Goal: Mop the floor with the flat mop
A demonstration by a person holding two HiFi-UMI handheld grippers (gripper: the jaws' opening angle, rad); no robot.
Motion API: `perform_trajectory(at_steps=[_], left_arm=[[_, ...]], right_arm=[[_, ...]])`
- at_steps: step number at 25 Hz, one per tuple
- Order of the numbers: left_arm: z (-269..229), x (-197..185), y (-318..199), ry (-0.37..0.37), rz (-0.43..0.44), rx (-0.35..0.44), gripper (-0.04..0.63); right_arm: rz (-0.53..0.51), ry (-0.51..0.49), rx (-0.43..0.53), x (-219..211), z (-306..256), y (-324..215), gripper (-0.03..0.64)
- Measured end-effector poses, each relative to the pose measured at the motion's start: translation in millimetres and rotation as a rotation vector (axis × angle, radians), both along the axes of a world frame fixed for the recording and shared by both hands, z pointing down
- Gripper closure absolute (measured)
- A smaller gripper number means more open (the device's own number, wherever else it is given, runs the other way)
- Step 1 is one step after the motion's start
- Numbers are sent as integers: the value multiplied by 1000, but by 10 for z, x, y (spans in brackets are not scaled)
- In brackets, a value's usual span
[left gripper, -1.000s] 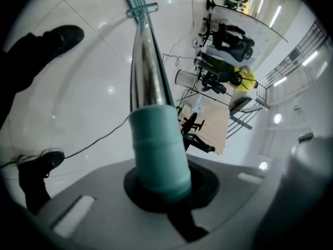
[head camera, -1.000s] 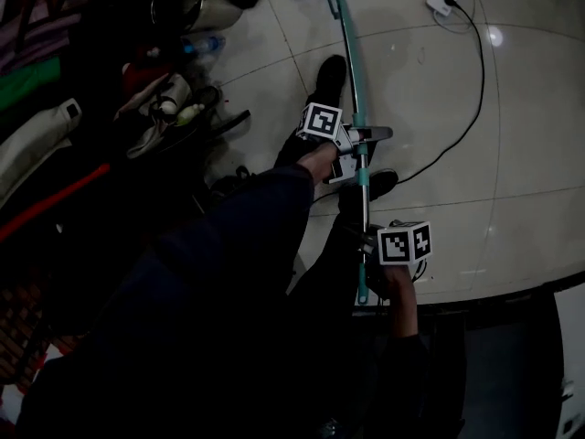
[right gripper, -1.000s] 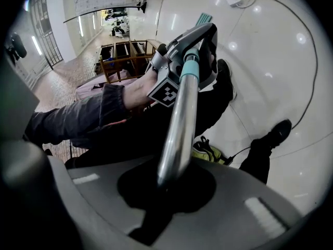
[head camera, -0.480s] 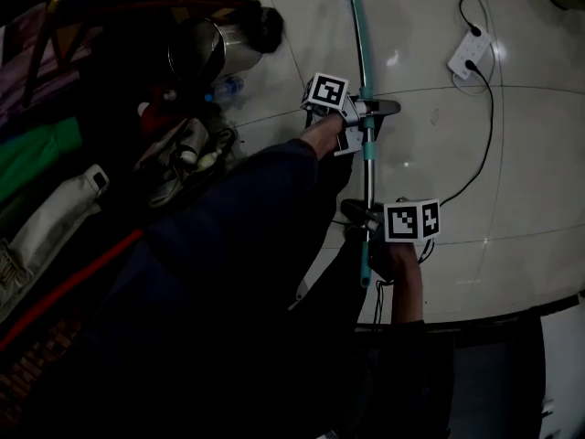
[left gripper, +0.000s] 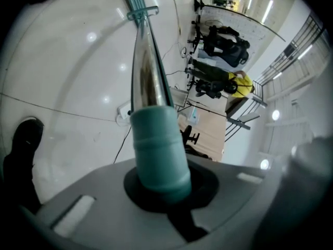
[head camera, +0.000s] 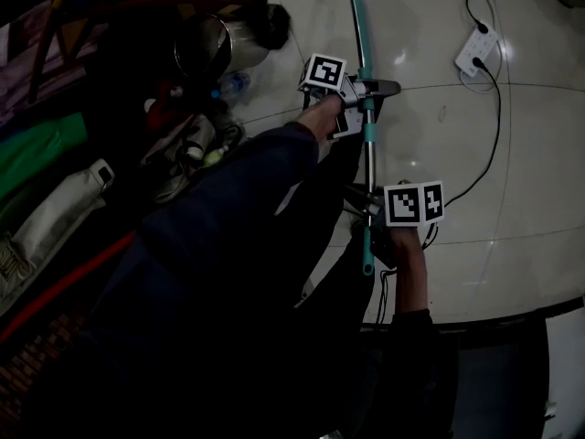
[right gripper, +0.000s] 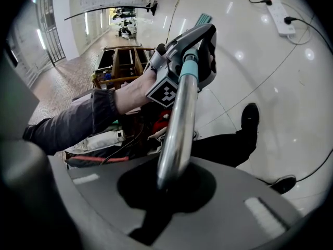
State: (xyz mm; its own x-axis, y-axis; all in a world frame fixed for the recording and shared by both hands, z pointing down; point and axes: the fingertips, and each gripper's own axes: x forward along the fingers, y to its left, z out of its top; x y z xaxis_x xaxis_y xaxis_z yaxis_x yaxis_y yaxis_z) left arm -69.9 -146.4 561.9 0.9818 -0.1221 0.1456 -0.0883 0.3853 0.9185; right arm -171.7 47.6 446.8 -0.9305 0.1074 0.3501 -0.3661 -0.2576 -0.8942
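**A:** Start left of the mop handle (head camera: pixel 368 154). Why is that heap left alone?

**B:** It lies well apart from the handle. There's a shiny round steel pot (head camera: pixel 215 44), with soft bags and cloth in shadow below it. None of it looks like part of the job.

**A:** And the two holds?

**B:** The left gripper (head camera: pixel 366 90) sits further down the handle, toward the head. Its jaws are closed round a smooth teal sleeve (left gripper: pixel 156 150) that looks like plastic. The right gripper (head camera: pixel 373 213) is clamped on the bare tube near the handle's upper end. I'd say the spaced holds give leverage, one hand steering and one pushing.

**A:** Where is the flat mop (left gripper: pixel 148 77) working?

**B:** Its mop head (left gripper: pixel 139 1), a flat teal piece, is down at the floor (head camera: pixel 521 163) at the handle's far end. It shows only in the left gripper view. The tube is slim, polished metal, mirror-bright.

**A:** Right of the handle?

**B:** Glossy pale tiles with lamp glints. Beyond them is a white power strip (head camera: pixel 478 48) trailing a thin black cable (head camera: pixel 499 122) back toward the handle. A wet head should probably keep off it.
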Motion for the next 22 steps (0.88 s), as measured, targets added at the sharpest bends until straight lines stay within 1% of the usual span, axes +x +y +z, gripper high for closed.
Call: perform_trajectory(at_steps=[2, 5, 9, 12, 15, 18, 22], left_arm=[[-61, 19, 189, -8, -3, 10, 595], [-207, 104, 593, 4, -5, 30, 595], [-385, 264, 1347, -13, -5, 22, 595], [-452, 434, 1960, 17, -19, 48, 595], [-542, 594, 2649, 32, -27, 25, 595], [-552, 751, 3335, 21, -10, -8, 595], [-555, 992, 4096, 27, 3, -53, 595]], right_arm=[[-15, -3, 9, 56, -51, 212, 600], [-42, 5, 32, 176, -129, 653, 600], [-84, 13, 51, 395, -229, 1438, 600], [-91, 3, 50, 564, -304, 2089, 600], [-113, 2, 45, 741, -366, 2783, 600], [-150, 27, 41, 950, -398, 3445, 600], [-169, 43, 27, 1204, -415, 4172, 600]])
